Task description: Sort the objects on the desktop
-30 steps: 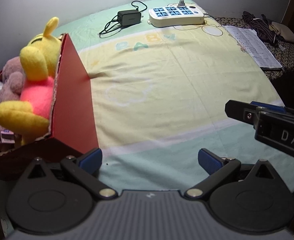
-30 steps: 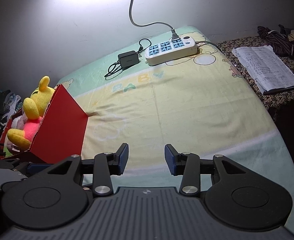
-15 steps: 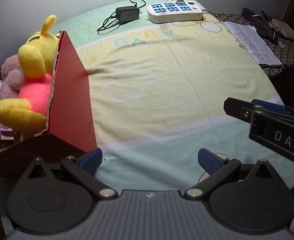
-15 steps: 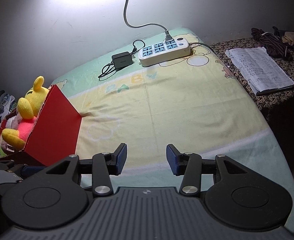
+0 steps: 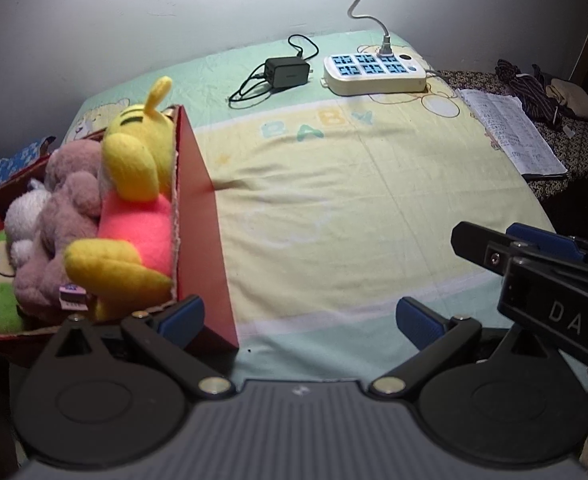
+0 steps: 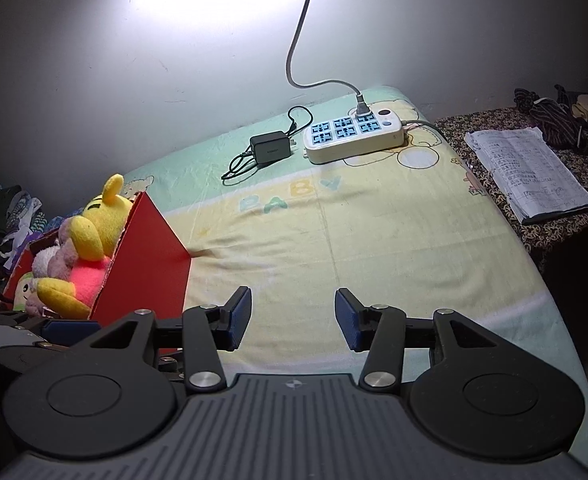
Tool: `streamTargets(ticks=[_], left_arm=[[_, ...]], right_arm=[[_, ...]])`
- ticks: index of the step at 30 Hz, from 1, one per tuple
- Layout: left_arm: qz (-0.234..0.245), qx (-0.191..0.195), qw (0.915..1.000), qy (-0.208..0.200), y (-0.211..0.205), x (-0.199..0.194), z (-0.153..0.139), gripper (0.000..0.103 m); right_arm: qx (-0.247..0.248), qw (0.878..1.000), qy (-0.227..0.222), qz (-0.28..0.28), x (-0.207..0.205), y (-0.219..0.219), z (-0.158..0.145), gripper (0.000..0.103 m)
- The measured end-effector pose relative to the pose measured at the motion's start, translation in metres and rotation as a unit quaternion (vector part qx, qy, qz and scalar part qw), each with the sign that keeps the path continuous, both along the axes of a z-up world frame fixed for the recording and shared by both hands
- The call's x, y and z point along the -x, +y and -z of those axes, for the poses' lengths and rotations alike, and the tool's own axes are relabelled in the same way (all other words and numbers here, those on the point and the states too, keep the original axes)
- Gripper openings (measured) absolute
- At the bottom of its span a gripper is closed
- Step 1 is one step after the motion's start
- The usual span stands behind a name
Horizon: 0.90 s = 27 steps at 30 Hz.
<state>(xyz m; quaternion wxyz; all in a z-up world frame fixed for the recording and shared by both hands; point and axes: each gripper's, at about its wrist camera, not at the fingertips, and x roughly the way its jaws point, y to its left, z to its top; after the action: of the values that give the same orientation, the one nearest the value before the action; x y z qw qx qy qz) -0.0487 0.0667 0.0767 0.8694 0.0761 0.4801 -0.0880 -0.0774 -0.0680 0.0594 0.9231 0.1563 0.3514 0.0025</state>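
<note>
Open yellow sheet (image 6: 374,248) was seen ahead; the red box (image 6: 146,264) stood at nine o'clock. Left tongs (image 5: 300,318) and right tongs (image 6: 293,319) were held apart, empty.

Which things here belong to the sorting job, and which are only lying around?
Part of the job:
- red box
- plush toys inside it
- left gripper, open
- right gripper, open

Just lying about:
- black charger
- power strip
- paper sheets
- dark clothes

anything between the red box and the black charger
No object, only bare printed sheet between red box and black charger; both views show this.
</note>
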Motion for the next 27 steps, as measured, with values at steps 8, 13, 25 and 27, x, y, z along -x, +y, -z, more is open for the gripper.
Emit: streamTargets(ticks=[8, 13, 25, 27], left_arm=[[0.007, 0.020, 0.9989, -0.041, 0.033, 0.005, -0.033, 0.102], [-0.003, 0.032, 0.9982, -0.051, 0.065, 0.003, -0.045, 0.102], [-0.073, 0.028, 0.9959, -0.046, 0.161, -0.008, -0.043, 0.102], [-0.080, 0.018, 0.9957, -0.044, 0.175, -0.009, -0.042, 0.102]], right_arm=[[-0.011, 1.000, -0.027, 0.000, -0.005, 0.031, -0.028, 0.050], [-0.001, 0.999, -0.043, -0.002, -0.008, 0.060, -0.044, 0.050], [0.020, 0.998, -0.053, -0.032, -0.021, 0.141, -0.058, 0.059], [0.022, 0.998, -0.055, -0.036, -0.023, 0.153, -0.059, 0.062]])
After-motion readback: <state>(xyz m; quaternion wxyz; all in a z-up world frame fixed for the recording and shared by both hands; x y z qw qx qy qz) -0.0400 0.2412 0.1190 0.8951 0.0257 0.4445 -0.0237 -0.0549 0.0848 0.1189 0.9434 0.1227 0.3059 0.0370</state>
